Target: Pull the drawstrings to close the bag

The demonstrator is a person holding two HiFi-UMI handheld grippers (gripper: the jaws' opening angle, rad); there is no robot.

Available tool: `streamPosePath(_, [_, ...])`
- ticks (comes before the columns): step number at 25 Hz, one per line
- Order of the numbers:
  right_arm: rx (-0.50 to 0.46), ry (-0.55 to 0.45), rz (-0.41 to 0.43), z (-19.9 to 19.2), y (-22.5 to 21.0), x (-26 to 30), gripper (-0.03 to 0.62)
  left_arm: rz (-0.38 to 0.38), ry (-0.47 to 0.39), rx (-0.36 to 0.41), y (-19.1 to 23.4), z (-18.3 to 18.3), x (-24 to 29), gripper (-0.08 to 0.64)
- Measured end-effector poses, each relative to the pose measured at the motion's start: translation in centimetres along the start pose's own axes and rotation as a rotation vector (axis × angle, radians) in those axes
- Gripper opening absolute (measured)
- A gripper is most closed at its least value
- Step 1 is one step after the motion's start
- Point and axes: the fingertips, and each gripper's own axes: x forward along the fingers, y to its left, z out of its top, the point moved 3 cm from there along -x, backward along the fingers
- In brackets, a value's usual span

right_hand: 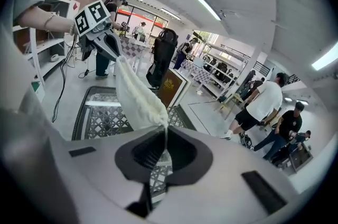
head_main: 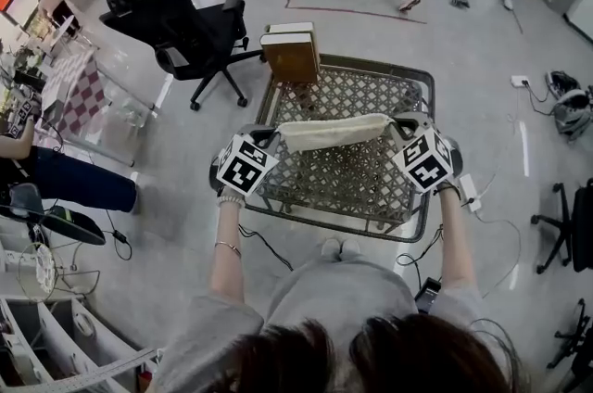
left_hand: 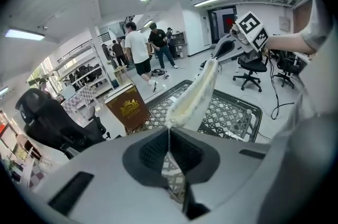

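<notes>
Pull step in hand: left tongs and right tongs each clamped shut on a drawstring, bag strung 9-to-3 o'clock above the mesh table; next, probably pull further apart until the mouth is cinched.

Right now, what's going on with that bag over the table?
A person holds a gripper in each hand. The left gripper and the right gripper are each shut on a drawstring of a cream cloth bag. The bag is stretched in the air between them, above a metal lattice table. Its top looks bunched tight, so it seems close to closed.
</notes>
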Motion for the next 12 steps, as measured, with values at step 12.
streamPosePath(12, [-0.030, -0.104, -0.136, 3.6, -4.2, -3.6, 0.026, 0.096, -0.116, 0.055, 2.5, 5.7, -3.5, 0.026])
